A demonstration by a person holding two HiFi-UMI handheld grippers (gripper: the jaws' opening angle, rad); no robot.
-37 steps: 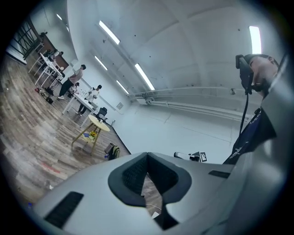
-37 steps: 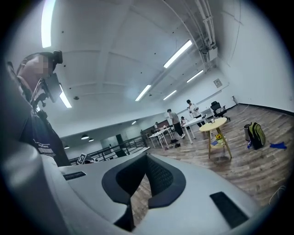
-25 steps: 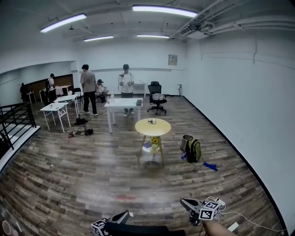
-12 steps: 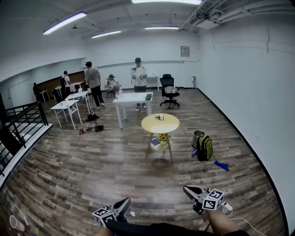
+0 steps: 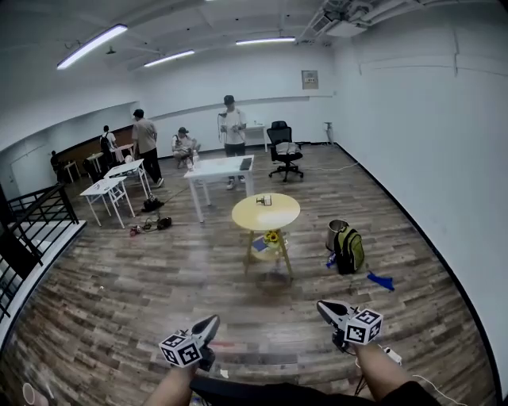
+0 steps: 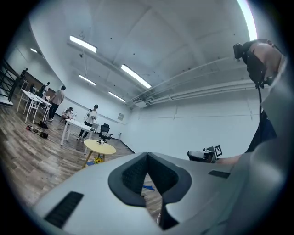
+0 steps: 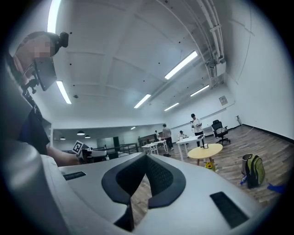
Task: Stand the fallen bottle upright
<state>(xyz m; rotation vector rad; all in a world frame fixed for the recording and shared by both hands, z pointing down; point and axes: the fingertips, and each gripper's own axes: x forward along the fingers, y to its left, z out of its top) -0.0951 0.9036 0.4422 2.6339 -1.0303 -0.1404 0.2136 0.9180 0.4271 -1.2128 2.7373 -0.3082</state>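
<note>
place: large open office or lab room | walls: plain white | floor [image 5: 119, 293]: wood planks, lower frame | ceiling: tube lights [image 5: 89, 46] upper left, ducts [image 5: 349, 12] upper right | furniture: white tables [image 5: 221, 169] left of centre, office chair [image 5: 283, 148] at back, round table [image 5: 266, 212] centre | people [image 5: 232, 127]: several around the far tables

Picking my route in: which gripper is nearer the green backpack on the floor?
Right. The right gripper is short of the backpack, nearly in line; the left gripper is farther, off to its left.

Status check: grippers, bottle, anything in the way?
Both shut, empty: left hand-held gripper, right hand-held gripper. No fallen bottle made out. Ahead: round yellow table, wooden floor between.
</note>
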